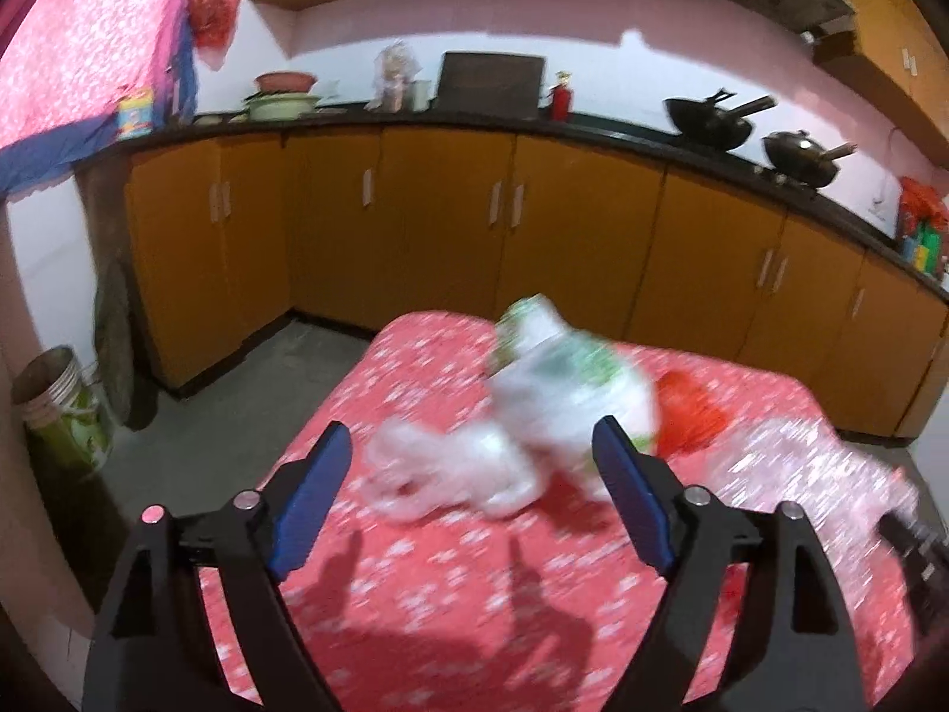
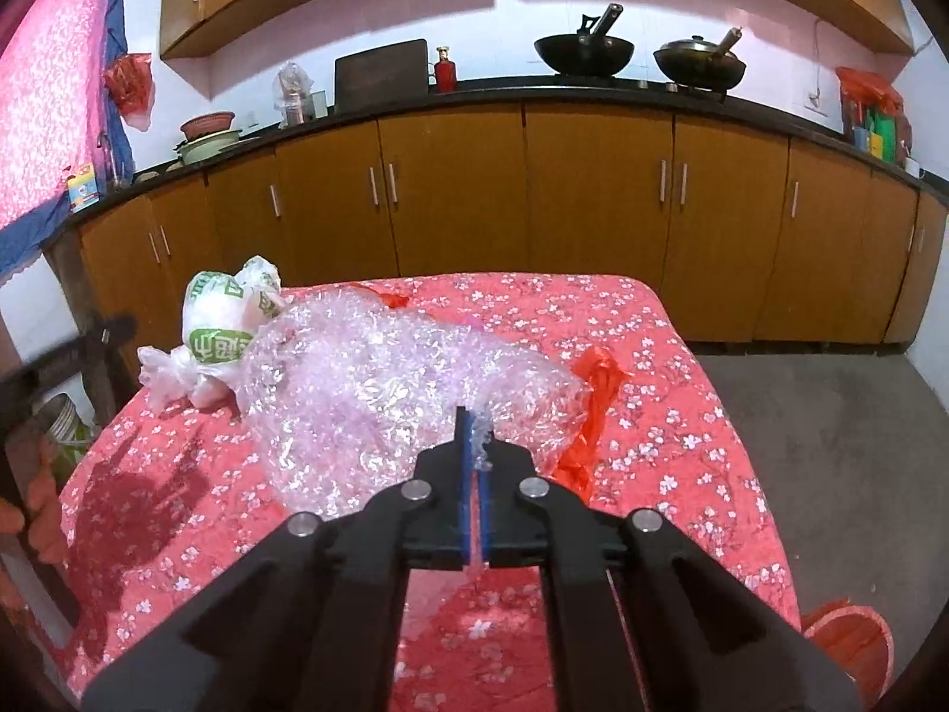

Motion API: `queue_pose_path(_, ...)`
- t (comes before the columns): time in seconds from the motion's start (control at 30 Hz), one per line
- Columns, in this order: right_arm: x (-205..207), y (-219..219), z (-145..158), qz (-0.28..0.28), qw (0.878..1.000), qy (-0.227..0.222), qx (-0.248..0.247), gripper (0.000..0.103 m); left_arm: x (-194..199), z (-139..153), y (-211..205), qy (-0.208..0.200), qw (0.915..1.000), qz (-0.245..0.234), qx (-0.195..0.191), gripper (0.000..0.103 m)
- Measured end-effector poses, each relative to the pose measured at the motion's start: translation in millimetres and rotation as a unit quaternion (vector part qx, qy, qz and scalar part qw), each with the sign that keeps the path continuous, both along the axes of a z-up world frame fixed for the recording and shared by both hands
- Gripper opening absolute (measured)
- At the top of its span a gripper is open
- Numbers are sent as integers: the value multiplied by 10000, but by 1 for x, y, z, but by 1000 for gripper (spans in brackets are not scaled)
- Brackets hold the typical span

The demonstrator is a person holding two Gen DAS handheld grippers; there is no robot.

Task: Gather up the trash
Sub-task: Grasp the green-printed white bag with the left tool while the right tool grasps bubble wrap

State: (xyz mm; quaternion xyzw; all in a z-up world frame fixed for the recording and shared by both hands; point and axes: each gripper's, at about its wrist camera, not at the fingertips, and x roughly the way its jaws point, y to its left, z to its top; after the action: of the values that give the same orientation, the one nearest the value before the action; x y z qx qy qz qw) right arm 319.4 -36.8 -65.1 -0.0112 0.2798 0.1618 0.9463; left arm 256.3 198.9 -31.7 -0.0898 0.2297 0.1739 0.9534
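Observation:
A white plastic bag with green print [image 1: 563, 374] lies on the red flowered table [image 1: 451, 593], blurred, with its loose white tail [image 1: 439, 469] between my fingers. My left gripper [image 1: 474, 445] is open just in front of it, touching nothing. The bag also shows in the right wrist view [image 2: 219, 320] at the table's far left. My right gripper [image 2: 474, 433] is shut on the edge of a big crumpled sheet of clear bubble wrap [image 2: 379, 374]. A red plastic bag [image 2: 593, 403] lies under and beside the wrap; it also shows in the left wrist view [image 1: 688, 409].
Orange cabinets [image 2: 534, 196] with a black counter run behind the table, with woks [image 2: 584, 50] on it. A bucket [image 1: 59, 403] stands on the floor at the left. A red bin [image 2: 848, 647] stands on the floor at the table's right. Grey floor [image 2: 830, 415] lies to the right.

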Motion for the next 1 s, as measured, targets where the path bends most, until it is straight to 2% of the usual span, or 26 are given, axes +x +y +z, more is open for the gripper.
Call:
queue_pose_path(0.1, -1, 0, -3, -1, 10000, 46, 0, 4, 18, 7, -19, 11, 9995, -223, 208, 87)
queue_pose_path(0.23, -2, -1, -5, 6, 9999, 100, 19, 4, 43, 1, -28, 307, 9986, -207, 375, 87)
queue_pose_path(0.4, -2, -1, -6, 52, 9999, 108, -3, 4, 58, -13, -21, 591, 9981, 7, 161, 87)
queue_pose_path(0.53, 1, -3, -7, 46, 9998, 159, 62, 4, 62, -20, -24, 701, 9975, -18, 76, 85)
queue_pose_path(0.6, 2, -4, -7, 48, 9998, 172, 89, 4, 65, -23, -27, 753, 9971, -52, 80, 78)
queue_pose_path(0.67, 2, -4, -7, 53, 9998, 176, 106, 4, 68, -27, -28, 853, 9963, -129, 11, 66)
queue_pose_path(0.7, 2, -3, -7, 55, 9998, 174, 107, 4, 69, -28, -29, 891, 9959, -156, 3, 55)
queue_pose_path(0.73, 2, -3, -7, 49, 9998, 175, 114, 4, 70, -30, -30, 939, 9954, -183, 28, 52)
queue_pose_path(0.83, 2, -6, -6, 18, 9997, 169, 156, 4, 67, -30, -32, 946, 9951, -255, 89, 42)
queue_pose_path(1.0, 0, -15, -3, -41, 9995, 172, 269, 4, 49, -23, -32, 799, 9959, -366, 208, 37)
